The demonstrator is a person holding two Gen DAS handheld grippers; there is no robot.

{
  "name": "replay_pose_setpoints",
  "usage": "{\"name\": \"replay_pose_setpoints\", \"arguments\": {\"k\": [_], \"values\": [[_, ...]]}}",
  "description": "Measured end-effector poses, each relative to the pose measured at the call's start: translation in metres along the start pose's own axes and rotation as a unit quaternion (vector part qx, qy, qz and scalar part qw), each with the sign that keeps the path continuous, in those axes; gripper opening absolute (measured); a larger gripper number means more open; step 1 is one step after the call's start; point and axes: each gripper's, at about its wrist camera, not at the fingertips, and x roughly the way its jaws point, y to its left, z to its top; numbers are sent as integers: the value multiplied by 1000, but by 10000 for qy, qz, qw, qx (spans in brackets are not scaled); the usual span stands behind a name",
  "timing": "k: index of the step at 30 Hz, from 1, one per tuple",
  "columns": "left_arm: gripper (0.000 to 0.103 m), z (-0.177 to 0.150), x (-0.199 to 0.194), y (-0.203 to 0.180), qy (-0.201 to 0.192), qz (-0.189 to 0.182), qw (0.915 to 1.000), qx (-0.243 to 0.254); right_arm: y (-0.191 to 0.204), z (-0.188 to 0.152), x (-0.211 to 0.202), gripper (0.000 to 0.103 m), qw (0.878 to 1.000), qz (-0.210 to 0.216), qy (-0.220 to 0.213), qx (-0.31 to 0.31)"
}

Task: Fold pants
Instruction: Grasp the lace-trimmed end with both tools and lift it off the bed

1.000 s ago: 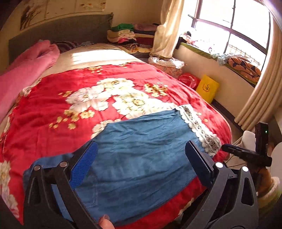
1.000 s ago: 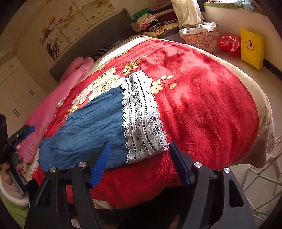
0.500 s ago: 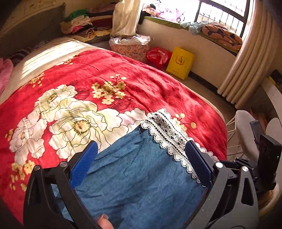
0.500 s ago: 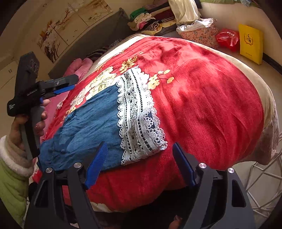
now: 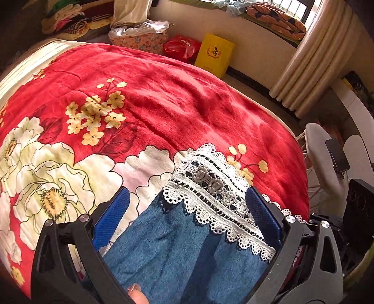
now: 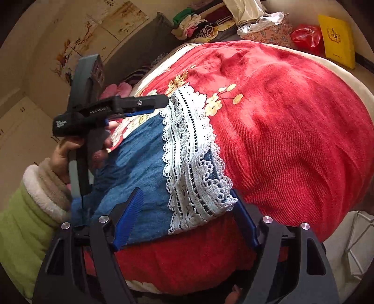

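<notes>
Blue denim pants (image 5: 177, 252) with a white lace hem (image 5: 210, 198) lie flat on a red flowered blanket (image 5: 163, 105). My left gripper (image 5: 187, 215) is open, its blue pads either side of the far corner of the lace hem, just above it. In the right wrist view the pants (image 6: 140, 163) and lace hem (image 6: 189, 168) lie near the bed's front edge. My right gripper (image 6: 187, 217) is open around the near lace corner. The left gripper (image 6: 161, 103) shows there too, held over the hem's far corner.
The blanket (image 6: 292, 140) covers the bed; its edge drops off at the right. A yellow bag (image 5: 213, 55) and red bag (image 5: 182, 48) stand on the floor by the wall. Stacked clothes (image 5: 74, 21) lie at the back. A white chair (image 5: 325, 154) stands at the right.
My left gripper has swung from the waist end along the pants to the lace hem. My right gripper has moved closer to the near lace corner. The pants have not moved.
</notes>
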Motion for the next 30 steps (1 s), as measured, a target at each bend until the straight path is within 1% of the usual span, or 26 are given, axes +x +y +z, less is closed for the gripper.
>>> {"name": "replay_pose_setpoints", "arguments": {"k": [1,3,5,6,7,8,9,10,11,13,15,18,22,26,28,30], "values": [[93,1,5,1,64,-86,9999,31,-2,1,0,67,9999,80,-9,89],[93,2,13,2,147,-299,9994,4,-5,2,2,58,9995,250,10,201],[84,1,20,1,326,-726,9968,-63,-6,2,7,55,9989,386,105,258],[84,-1,23,-2,387,-738,9965,-13,-5,2,8,52,9989,388,107,237],[80,-3,24,-5,385,-668,9970,84,-5,2,10,50,9990,366,96,217],[69,-5,26,-5,408,-635,9971,119,-4,3,10,44,9991,362,98,208],[62,-5,26,-4,412,-589,9974,81,-3,3,11,36,9991,368,96,209],[44,-5,26,0,374,-532,9979,32,-3,4,12,35,9990,386,90,222],[30,-4,24,6,310,-548,9980,-84,-3,5,13,32,9988,414,89,241],[21,-4,18,16,171,-663,9973,-257,-1,6,11,30,9987,449,56,243],[19,-6,8,19,1,-797,9963,-317,6,7,7,29,9988,469,-26,160],[19,-11,-17,21,-395,-1012,9933,-388,23,11,-1,29,9984,537,-168,-86],[19,-24,-61,34,-988,-1259,9850,-638,55,17,-8,29,9955,745,-318,-481],[19,-53,-109,51,-1518,-1265,9765,-867,97,16,-8,29,9892,1003,-296,-1026],[19,-73,-124,62,-1659,-1271,9720,-1076,119,13,-1,29,9852,1115,-203,-1284],[19,-94,-133,75,-1725,-1202,9685,-1334,136,7,10,29,9818,1161,-58,-1502]]}}
